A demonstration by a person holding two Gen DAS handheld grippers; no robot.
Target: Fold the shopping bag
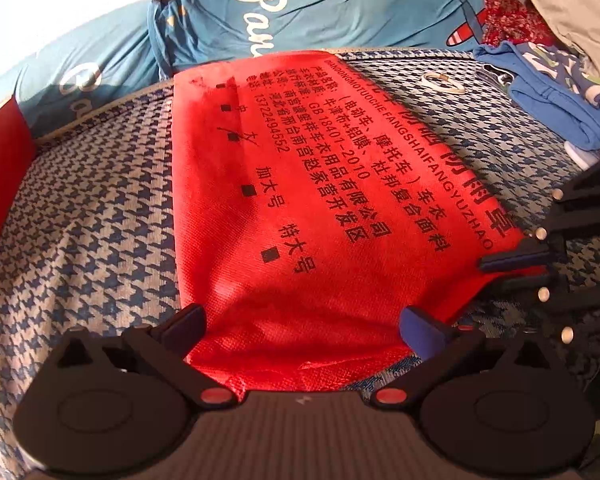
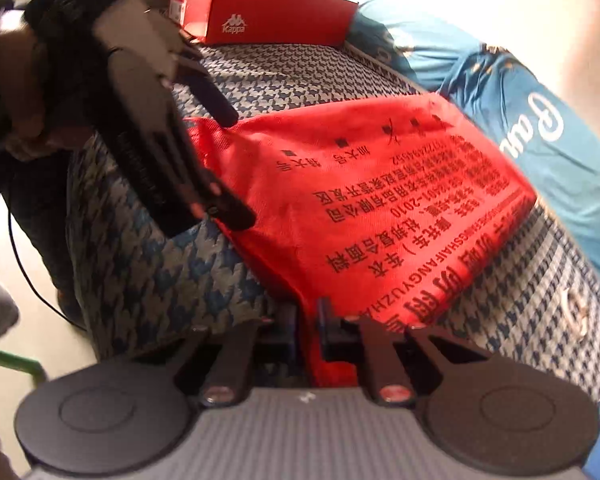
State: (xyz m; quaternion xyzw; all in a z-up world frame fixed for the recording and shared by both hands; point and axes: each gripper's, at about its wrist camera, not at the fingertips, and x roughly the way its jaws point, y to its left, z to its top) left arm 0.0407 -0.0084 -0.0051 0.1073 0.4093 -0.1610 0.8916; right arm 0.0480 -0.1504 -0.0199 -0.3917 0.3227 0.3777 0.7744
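Across the checked bed cover (image 1: 100, 220): red shopping bag (image 1: 320, 200), spread flat, black print facing up. Near edge close to both tools, far edge up by the blue bedding (image 1: 300, 12). Red shoe box (image 2: 268, 12) well apart, at the far end of the bed.

Right gripper (image 2: 308, 320): squeezed tight on a pinch of red cloth at the bag's near right corner. Shows up in the left view too, at the right side, biting that same corner.

Left gripper (image 1: 304, 324): wide apart, one finger on each side of the near edge, low over the cloth, holding nothing.

Hard to tell how many folds the bag already has; looks like one flat piece from here.

Step in hand, at a guess: work on the near edge, one corner caught and the other not. Fits a left tool about to bite, and fits one letting go after a fold.

For a fold from here: needs both near corners held, lifted together at the same height, carried to the far edge, and laid down with edges lined up. Soft, floppy cloth, so likely to sag or crease with a crooked lift.
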